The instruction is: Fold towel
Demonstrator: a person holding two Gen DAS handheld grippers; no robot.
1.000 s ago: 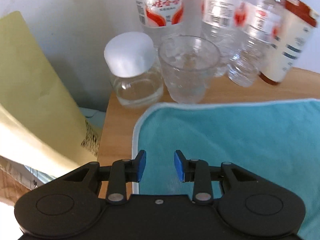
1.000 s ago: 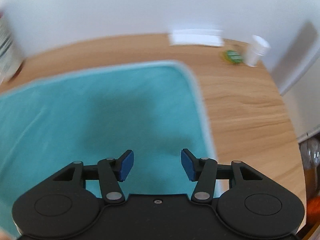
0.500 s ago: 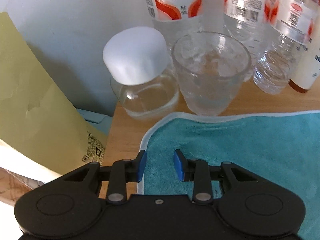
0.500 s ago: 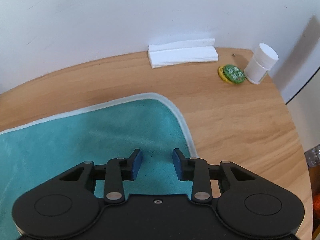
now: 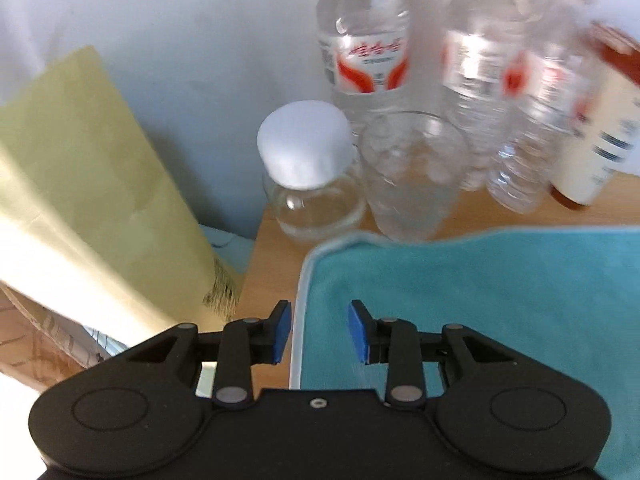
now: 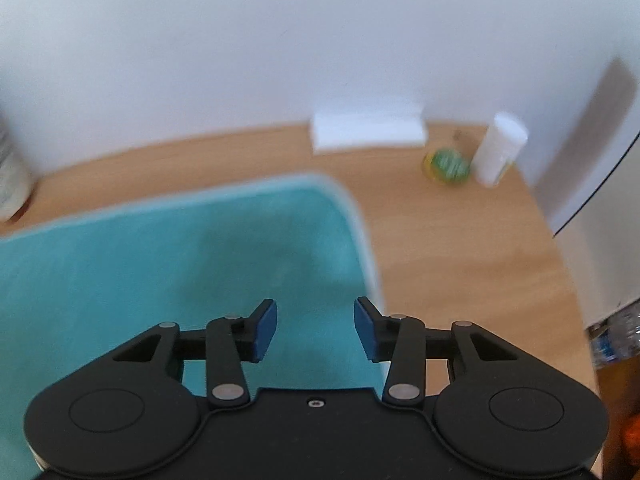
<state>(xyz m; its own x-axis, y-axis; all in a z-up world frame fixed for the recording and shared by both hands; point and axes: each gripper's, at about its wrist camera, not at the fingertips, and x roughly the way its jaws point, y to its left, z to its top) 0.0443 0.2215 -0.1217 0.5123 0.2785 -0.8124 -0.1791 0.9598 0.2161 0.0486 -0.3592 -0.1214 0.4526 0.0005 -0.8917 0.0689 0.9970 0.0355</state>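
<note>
Home setting, small wooden table (image 6: pixel 460 240) against a plain white wall (image 6: pixel 280 40).
Crowded at one end with water bottles (image 5: pixel 364 40), a lidded glass jar (image 5: pixel 308 176) and a tumbler (image 5: pixel 412 176); at the other, folded tissue (image 6: pixel 368 132), a white pill bottle (image 6: pixel 498 152), a green tin (image 6: pixel 448 164). Teal towel (image 5: pixel 500 300) spread between.

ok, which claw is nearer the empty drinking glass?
Left. The left claw is over the towel's left edge, with the glass just past that corner. The right claw is at the opposite edge; glass not in its view.
</note>
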